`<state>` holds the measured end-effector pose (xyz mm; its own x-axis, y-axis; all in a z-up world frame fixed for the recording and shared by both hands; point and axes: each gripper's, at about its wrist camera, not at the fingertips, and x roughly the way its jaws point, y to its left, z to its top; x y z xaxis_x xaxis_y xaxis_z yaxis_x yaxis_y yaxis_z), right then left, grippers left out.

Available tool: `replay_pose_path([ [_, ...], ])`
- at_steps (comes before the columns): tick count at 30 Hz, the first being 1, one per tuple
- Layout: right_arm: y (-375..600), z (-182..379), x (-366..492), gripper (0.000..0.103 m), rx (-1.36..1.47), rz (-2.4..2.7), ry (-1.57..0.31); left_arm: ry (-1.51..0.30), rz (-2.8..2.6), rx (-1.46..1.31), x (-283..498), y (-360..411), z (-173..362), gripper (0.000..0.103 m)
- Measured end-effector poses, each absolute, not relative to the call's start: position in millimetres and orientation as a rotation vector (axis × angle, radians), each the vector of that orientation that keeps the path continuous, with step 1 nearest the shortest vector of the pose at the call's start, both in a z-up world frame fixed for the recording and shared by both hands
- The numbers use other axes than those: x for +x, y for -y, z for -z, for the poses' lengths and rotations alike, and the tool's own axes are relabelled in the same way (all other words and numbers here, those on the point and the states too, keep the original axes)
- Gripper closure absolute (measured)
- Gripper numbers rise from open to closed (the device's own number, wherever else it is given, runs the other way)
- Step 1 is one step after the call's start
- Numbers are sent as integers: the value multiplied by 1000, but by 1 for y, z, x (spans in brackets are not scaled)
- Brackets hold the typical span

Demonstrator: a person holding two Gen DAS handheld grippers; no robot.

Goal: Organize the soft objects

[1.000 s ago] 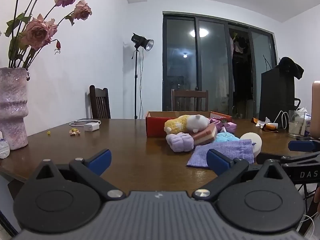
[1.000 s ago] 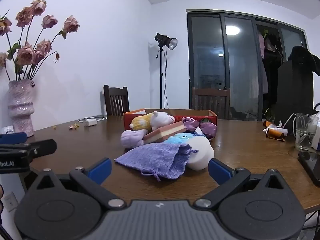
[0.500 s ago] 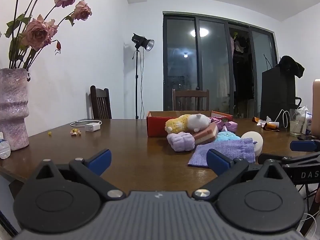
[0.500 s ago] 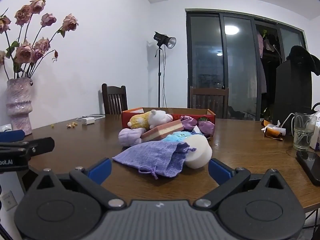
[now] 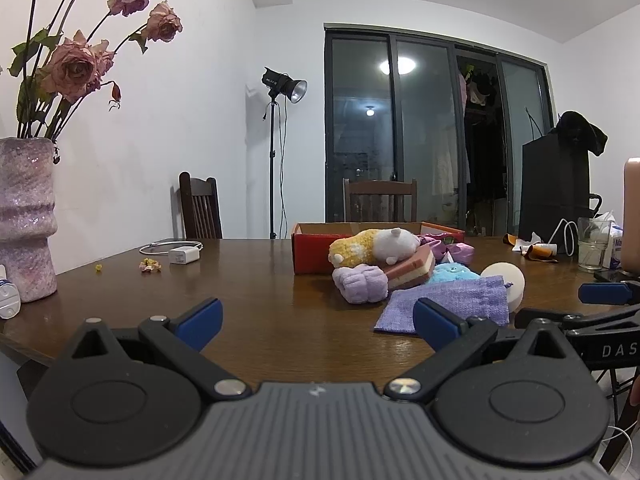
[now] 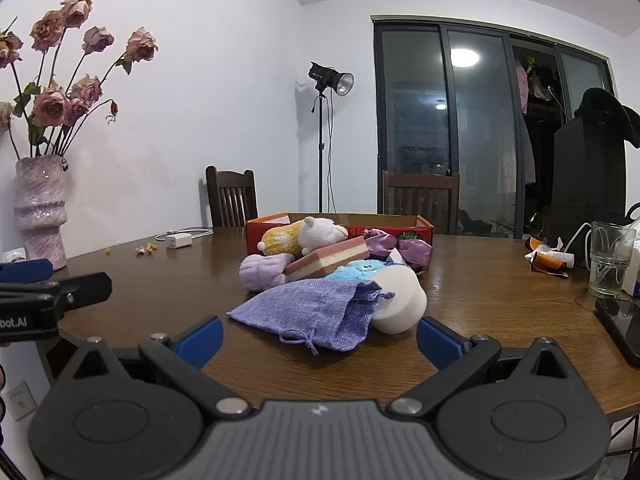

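Observation:
A heap of soft things lies mid-table in front of a red cardboard box: a yellow-and-white plush, a pink layered sponge, a lilac fluffy toy, a blue fuzzy toy, a white foam round, purple satin pieces and a purple drawstring pouch. My right gripper is open, just short of the pouch. My left gripper is open over bare wood, left of the pouch and toy. Neither holds anything.
A pink vase with dried roses stands at the table's left edge. A white charger and petals lie behind. A glass, wrappers and a dark phone are on the right. Chairs and a light stand are beyond the table.
Both views have shifted slightly; the right gripper has edged a little closer to the pouch. Jaws stay open, nothing on the table has moved.

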<state>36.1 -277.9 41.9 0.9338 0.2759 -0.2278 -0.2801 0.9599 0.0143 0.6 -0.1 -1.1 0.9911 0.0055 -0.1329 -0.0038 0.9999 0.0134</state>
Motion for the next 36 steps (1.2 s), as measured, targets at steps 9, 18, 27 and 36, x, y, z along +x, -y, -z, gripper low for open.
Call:
replay_pose_path([
  [9, 280, -42, 36, 0, -6, -286, -229, -134, -6, 16, 0, 1, 2, 0],
  [18, 279, -41, 36, 0, -12, -292, -233, -139, 0, 8, 1, 1, 3, 0],
  [27, 280, -40, 37, 0, -1, -281, -237, -137, 1, 11, 1, 0, 2, 0],
  [36, 281, -40, 37, 0, 2, -285, -239, -137, -2, 11, 1, 0, 2, 0],
])
